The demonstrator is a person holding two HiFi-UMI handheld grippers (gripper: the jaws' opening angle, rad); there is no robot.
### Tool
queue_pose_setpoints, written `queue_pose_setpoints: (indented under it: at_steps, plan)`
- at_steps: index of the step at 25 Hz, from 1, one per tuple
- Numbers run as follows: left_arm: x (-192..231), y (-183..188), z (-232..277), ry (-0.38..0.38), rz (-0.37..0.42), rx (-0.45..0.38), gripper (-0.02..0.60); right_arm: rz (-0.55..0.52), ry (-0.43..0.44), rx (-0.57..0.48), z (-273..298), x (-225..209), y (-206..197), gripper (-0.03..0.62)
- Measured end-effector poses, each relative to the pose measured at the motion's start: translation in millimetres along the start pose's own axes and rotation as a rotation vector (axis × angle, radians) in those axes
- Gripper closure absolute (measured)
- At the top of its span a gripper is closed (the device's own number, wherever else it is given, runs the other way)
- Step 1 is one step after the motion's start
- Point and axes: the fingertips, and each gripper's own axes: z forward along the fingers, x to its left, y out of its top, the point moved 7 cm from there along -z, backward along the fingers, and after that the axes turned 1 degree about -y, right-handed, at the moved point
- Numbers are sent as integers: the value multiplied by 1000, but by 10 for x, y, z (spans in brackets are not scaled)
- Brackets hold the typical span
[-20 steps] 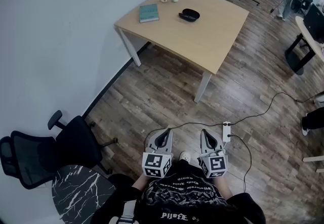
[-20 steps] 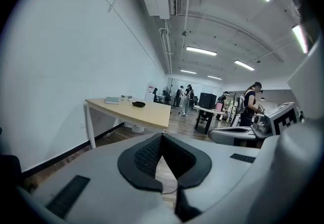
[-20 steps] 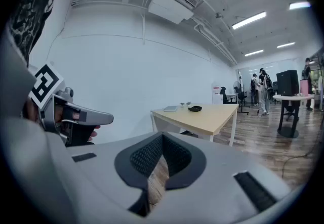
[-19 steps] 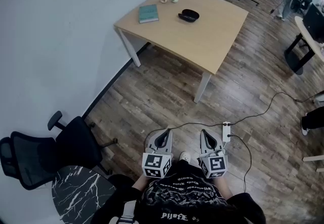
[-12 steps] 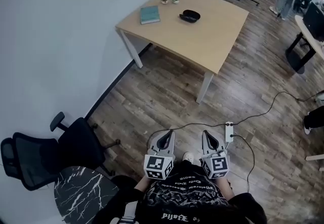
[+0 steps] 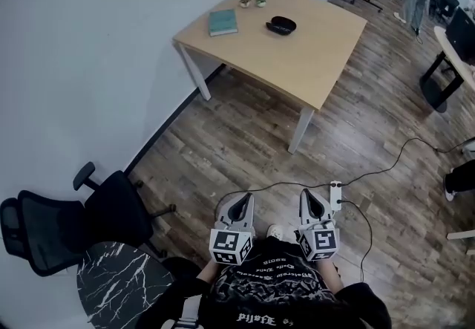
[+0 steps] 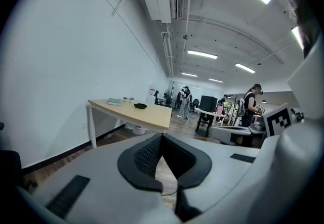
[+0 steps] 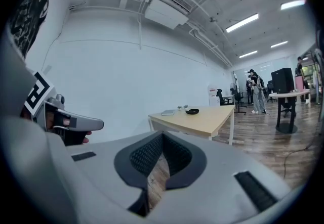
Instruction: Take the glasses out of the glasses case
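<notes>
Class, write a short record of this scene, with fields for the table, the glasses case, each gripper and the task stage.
table: wooden, by the wall; holds glasses case, teal book, two small pots
glasses case: dark, untouched
left gripper: shut, empty, far from the table
right gripper: shut, empty
task stage: not begun

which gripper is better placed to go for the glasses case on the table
Right, but barely. The left gripper and right gripper are both shut, empty and close to the body, far from the table. The glasses case lies ahead between them, slightly toward the right.
</notes>
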Motion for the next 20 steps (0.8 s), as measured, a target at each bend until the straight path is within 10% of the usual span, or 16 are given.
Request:
queue_pose_setpoints:
  at_steps: [4, 7, 20]
  plan:
    - [7, 30, 14, 11, 7, -24, 535, 44, 23, -4, -10, -4, -25, 389]
    - [17, 20, 54, 17, 16, -13, 364, 22, 6, 1, -18, -36, -30, 388]
    - [-88, 29, 288, 69, -9, 13, 328, -86, 26, 10, 58, -286, 44, 388]
